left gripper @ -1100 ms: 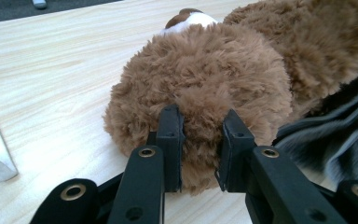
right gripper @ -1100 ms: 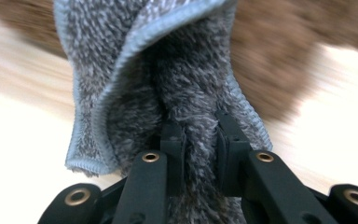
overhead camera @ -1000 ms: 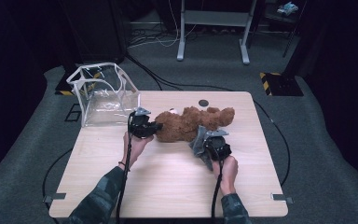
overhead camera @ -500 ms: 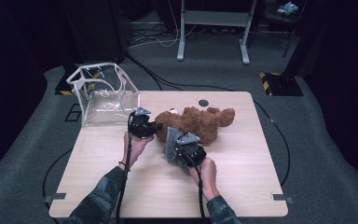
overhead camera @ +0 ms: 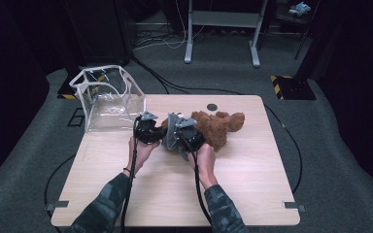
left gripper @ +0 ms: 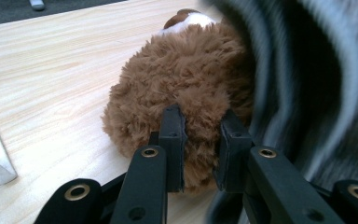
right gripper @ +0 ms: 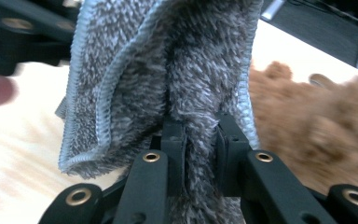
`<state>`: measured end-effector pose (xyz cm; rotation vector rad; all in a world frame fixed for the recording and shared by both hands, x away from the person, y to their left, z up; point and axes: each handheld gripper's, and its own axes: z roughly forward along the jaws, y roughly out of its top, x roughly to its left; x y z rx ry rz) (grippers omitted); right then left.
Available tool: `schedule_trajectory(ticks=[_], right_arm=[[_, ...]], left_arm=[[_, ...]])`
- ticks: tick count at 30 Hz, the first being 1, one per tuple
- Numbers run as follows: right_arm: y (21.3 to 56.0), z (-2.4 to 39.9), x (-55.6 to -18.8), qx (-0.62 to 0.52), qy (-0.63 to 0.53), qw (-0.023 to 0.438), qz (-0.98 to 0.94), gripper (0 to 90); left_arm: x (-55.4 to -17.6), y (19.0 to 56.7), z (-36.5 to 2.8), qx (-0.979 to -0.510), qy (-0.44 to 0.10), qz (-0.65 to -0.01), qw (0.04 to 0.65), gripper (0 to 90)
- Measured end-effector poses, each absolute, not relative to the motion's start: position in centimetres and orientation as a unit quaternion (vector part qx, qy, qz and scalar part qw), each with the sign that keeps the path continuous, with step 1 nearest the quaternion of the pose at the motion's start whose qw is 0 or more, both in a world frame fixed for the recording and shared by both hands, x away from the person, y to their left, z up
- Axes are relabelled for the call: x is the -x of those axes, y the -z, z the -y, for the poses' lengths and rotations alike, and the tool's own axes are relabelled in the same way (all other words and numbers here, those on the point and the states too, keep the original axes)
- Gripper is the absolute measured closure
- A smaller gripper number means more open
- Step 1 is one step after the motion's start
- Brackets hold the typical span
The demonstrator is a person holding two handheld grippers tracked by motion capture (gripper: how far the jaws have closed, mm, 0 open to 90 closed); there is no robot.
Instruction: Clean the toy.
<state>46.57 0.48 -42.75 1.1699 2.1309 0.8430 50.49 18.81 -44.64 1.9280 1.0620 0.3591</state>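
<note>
Tabletop (overhead camera: 252, 165): brown plush toy (overhead camera: 216, 127) is being pinched by left hand-held gripper (left gripper: 199, 140), grey cloth (right gripper: 168, 70) is being clamped by right hand-held gripper (right gripper: 200, 140), held beside toy.

A brown plush toy (left gripper: 182, 88), a grey cloth (right gripper: 168, 60) with paler stitched edging, black tongs (left gripper: 199, 144), pale woodgrain table (overhead camera: 252, 165).
</note>
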Motion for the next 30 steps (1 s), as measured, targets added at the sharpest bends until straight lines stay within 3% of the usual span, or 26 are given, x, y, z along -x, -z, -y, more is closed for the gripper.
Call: schedule_trajectory(ticks=[11, 15, 23, 27, 30], right_arm=[[40.4, 7.8, -46.9, -0.518, -0.324, 0.316, -0.726, 76.9], [40.3, 9.0, -46.7, -0.531, -0.324, 0.317, -0.716, 76.8], [40.3, 4.6, -44.4, -0.455, -0.341, 0.306, -0.764, 76.4], [40.2, 1.5, -45.5, -0.427, -0.325, 0.297, -0.790, 76.4], [40.2, 2.0, -46.3, -0.445, -0.325, 0.296, -0.780, 76.5]], left_arm=[[-50.6, 44.6, -19.0, -0.777, -0.146, -0.426, 0.441, 75.6], [-50.7, 44.7, -19.0, -0.777, -0.145, -0.426, 0.440, 75.7], [-50.7, 44.7, -18.9, -0.777, -0.147, -0.427, 0.438, 75.6], [-50.7, 44.7, -18.9, -0.777, -0.146, -0.428, 0.438, 75.6], [-50.7, 44.7, -18.9, -0.778, -0.147, -0.427, 0.438, 75.7]])
